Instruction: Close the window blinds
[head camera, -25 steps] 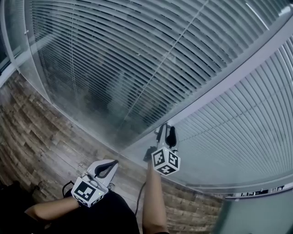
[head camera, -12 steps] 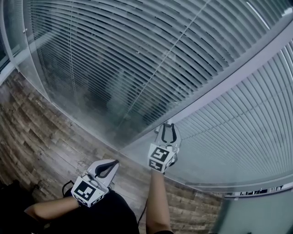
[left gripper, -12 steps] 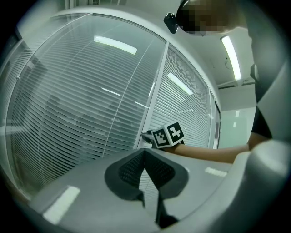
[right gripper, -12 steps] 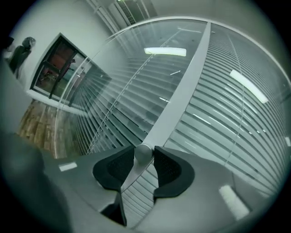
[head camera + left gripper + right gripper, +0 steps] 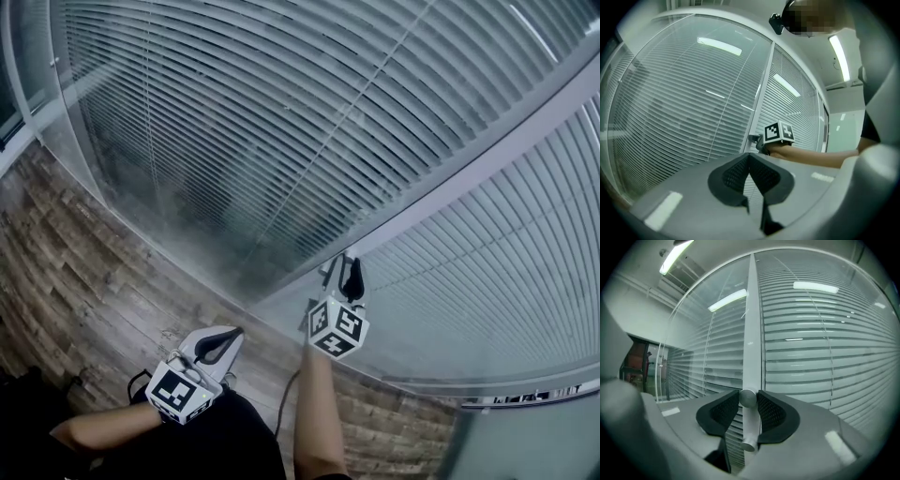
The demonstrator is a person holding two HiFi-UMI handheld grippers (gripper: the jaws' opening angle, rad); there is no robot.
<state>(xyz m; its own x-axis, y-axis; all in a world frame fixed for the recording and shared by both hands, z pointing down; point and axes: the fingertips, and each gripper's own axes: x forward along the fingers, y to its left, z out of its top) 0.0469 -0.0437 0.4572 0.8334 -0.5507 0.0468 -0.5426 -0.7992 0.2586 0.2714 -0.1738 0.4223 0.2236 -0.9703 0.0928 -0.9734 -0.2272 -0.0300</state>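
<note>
At the upright post (image 5: 751,324) between the two panes, the right tool (image 5: 343,267) has its jaws around a small round knob (image 5: 748,397). They have just been closing, and the pads now pinch that knob from 9 and 3 o'clock. The blinds (image 5: 281,122) fill the glass on both sides of the post. Their slats show dark gaps on the 10 o'clock side, so I judge them not yet shut.

The step in hand looks like turning that knob. The metal looks smooth and could slip, so the pinch should stay firm and square. The turn should come from rolling the wrist about the line the tool points along, with no pull away from the post. Which way shuts the slats I cannot tell, so watch them tilt.

The right forearm (image 5: 314,412) reaches up from 6 o'clock in the head view, tool level and aimed at the post. The left tool (image 5: 749,157) sits low at 7 o'clock over the wooden floor (image 5: 84,281), jaws pressed together on nothing and well apart from the window.
</note>
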